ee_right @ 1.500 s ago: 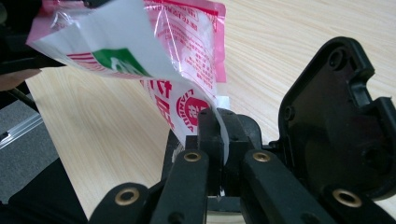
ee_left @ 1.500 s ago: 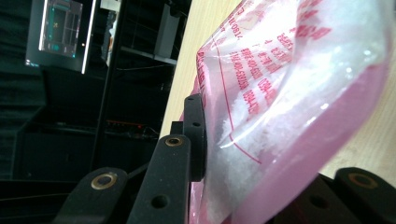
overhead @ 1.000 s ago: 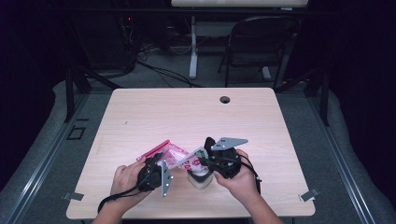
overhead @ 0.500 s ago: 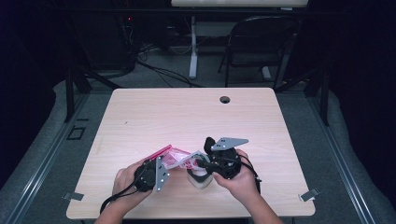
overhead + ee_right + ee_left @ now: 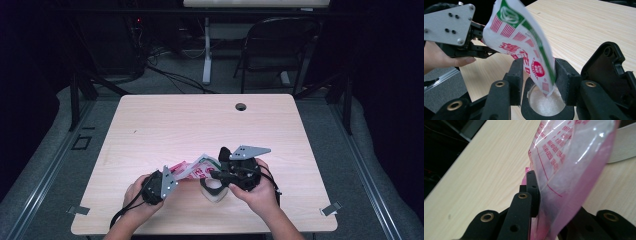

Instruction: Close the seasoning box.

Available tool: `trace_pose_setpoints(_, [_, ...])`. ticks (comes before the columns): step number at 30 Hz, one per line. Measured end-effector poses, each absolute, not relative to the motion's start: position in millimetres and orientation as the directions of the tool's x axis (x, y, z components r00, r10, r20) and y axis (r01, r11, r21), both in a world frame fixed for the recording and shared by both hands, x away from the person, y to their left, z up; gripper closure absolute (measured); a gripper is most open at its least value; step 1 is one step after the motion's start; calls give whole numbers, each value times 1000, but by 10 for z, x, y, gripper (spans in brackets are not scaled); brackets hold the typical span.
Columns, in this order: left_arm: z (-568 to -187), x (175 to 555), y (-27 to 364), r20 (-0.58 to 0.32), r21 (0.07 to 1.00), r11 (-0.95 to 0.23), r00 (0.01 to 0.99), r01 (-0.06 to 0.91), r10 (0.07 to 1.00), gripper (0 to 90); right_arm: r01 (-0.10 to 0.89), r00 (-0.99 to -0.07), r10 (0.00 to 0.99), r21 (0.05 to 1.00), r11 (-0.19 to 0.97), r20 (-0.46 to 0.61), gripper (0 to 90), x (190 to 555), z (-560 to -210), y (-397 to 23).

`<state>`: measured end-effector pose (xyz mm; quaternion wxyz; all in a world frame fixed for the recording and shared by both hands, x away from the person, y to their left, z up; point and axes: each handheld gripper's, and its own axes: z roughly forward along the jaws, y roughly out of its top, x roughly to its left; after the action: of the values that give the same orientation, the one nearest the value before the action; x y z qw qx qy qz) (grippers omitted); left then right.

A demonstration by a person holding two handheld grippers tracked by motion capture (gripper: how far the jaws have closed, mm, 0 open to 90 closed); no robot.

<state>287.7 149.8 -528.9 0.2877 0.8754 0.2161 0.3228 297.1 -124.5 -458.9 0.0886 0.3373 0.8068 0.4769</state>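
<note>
Right gripper view looks along the right tongs point(image 5: 537, 82), whose jaws have just been opening and now stand apart on either side of a small round cup point(image 5: 545, 103) holding white granules; the lower corner of a printed sachet point(image 5: 524, 47) hangs between the jaws and dips into the cup mouth, and the pads do not press on it. Beyond the sachet, the left tongs point(image 5: 477, 42) hold its far end. Left gripper view confirms that grip: the left tongs point(image 5: 534, 195) are closed on the pink translucent edge of the sachet point(image 5: 571, 162). High view places both tongs, left tongs point(image 5: 175, 176) and right tongs point(image 5: 216, 176), near the front edge of the bench point(image 5: 210, 120), with the sachet point(image 5: 192, 169) slung between them and the cup point(image 5: 214, 192) under the right tongs. Risk assessment: with the right jaws open, the sachet depends on the left grip alone; a pull or twist from that side can swing the spout out of the cup and scatter granules on the bench. A jaw touching the cup wall can tip the light cup. A thin film edge can also slide from the closed left pads, dropping the sachet.
</note>
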Motion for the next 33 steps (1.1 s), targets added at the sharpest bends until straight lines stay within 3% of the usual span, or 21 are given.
trace_pose_setpoints(5, [-5337,2933,1556,349,686,-686,718,242,602,879,453,-755,633,834,316,170,594,2963,-4580,-1246])
trace_pose_setpoints(33, [-5277,3105,1980,140,802,-474,659,363,740,886,437,-742,649,856,275,171,594,2964,-4561,-1299])
